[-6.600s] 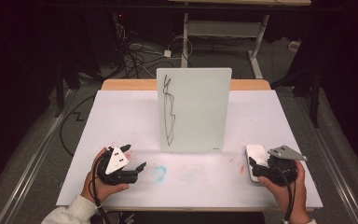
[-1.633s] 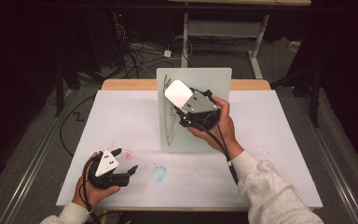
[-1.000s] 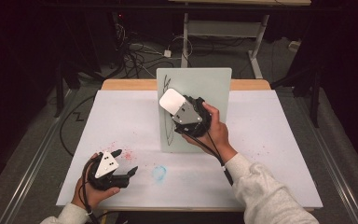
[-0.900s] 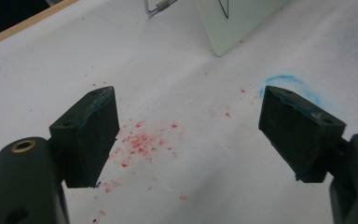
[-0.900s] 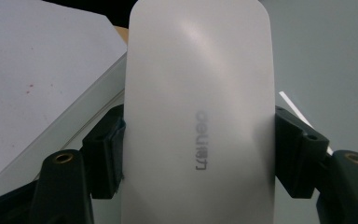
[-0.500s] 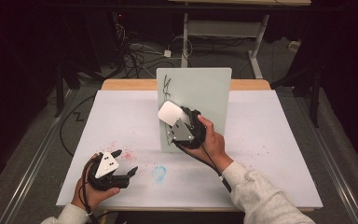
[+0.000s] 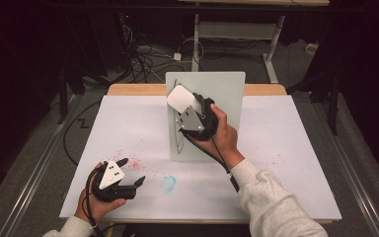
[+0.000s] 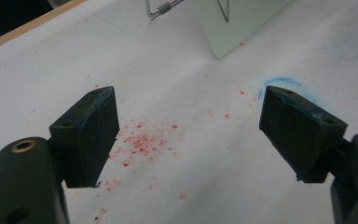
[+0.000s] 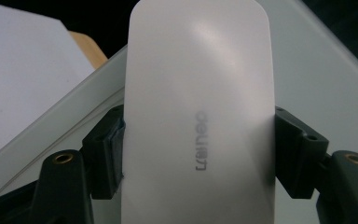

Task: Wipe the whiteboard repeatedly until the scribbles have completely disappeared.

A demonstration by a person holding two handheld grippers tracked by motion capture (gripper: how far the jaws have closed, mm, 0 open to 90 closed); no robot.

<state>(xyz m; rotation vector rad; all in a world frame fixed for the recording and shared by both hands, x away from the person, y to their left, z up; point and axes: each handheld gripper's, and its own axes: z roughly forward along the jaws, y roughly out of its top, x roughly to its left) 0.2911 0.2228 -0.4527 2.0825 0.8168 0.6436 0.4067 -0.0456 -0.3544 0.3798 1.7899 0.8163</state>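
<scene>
A pale green whiteboard stands upright at the middle of the table. Thin black marker lines run down its left side. My right gripper is shut on a white eraser, which lies against the board's upper left part. In the right gripper view the eraser sits squeezed between both jaws, with the board right behind it. My left gripper rests open on the table at the front left, and nothing lies between its jaws.
The table has a white cover with red specks and a blue smudge near the left gripper. The board's wire stand shows behind it. Cables and a desk frame lie on the floor beyond the far edge.
The right gripper took the eraser from the table's right side up to the board. In the last second it slid down the board's left side, then back up. The left gripper stayed put.
</scene>
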